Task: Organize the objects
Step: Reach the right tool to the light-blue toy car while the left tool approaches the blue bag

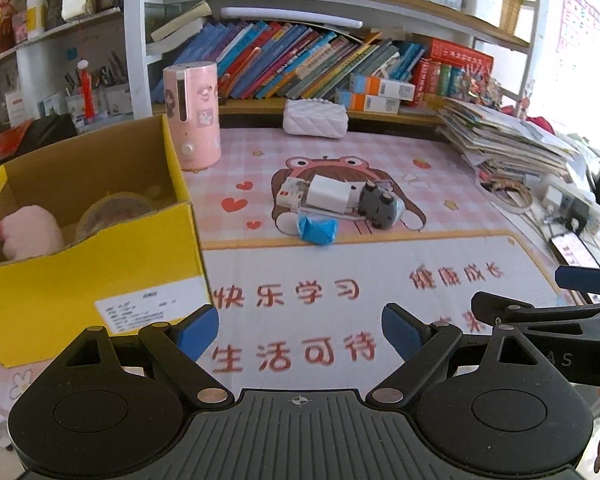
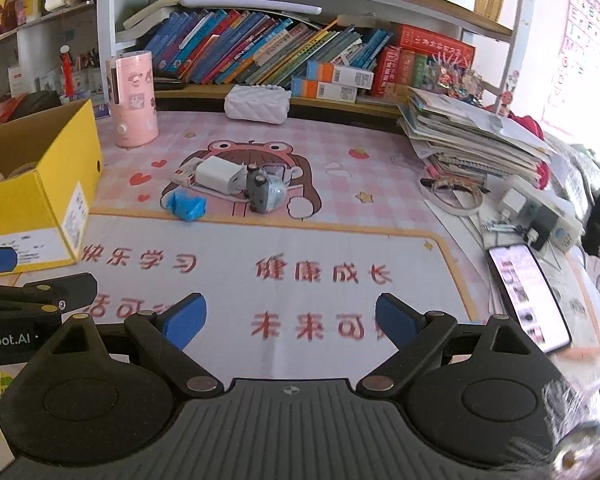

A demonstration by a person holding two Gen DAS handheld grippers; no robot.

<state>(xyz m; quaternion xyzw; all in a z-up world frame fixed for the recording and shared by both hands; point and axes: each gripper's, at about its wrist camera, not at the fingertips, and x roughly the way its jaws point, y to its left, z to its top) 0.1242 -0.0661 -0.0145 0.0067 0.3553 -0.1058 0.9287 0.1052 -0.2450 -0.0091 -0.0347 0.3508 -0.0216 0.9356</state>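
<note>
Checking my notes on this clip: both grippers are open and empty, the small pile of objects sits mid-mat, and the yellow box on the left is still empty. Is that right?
Not quite: the yellow box is not empty. The left wrist view shows a pink plush item and a round clear container inside it. The rest holds: the left gripper and right gripper are open and empty, and the pile sits mid-mat.

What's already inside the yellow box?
In the yellow box, a pink plush item lies at the left and a round clear container beside it. The front wall hides the box floor, so anything lower down cannot be seen.
</note>
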